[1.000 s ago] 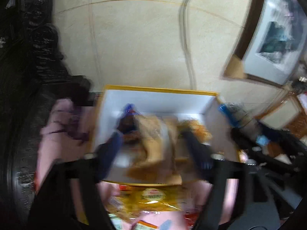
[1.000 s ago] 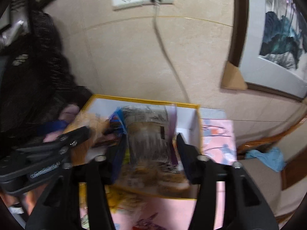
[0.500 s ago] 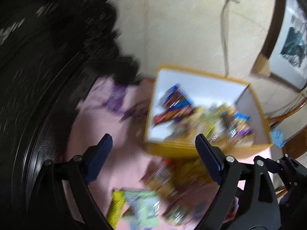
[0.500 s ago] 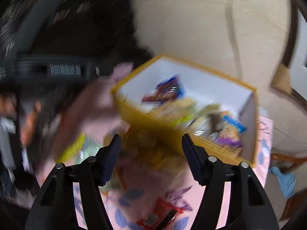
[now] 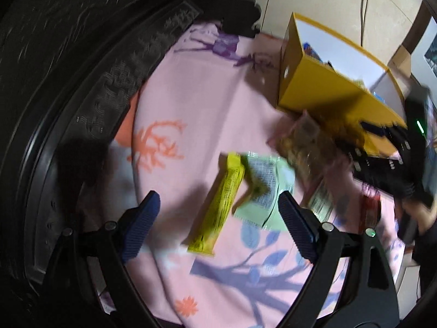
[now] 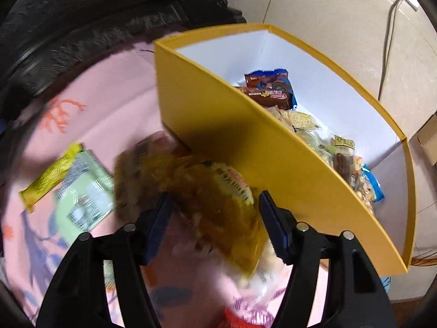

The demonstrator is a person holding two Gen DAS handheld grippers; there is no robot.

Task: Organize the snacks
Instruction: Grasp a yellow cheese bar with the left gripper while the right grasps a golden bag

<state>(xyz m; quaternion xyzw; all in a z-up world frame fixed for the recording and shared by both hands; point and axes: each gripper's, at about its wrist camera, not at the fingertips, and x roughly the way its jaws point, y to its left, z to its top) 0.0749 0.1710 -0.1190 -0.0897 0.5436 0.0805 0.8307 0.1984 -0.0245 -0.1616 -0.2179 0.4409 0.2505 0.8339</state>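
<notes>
Both grippers have swung down from over the yellow cardboard box to loose packets on the pink floral cloth. Left gripper gapes wide and empty above a yellow stick packet; right gripper, jaws opening, straddles a blurred orange snack bag without pressing it.

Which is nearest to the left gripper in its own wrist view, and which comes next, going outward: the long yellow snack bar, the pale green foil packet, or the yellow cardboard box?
1. Long yellow snack bar: between the left gripper's open jaws, on the pink cloth.
2. Pale green foil packet: just beyond, by the right finger.
3. Yellow cardboard box: farthest, upper right.
</notes>
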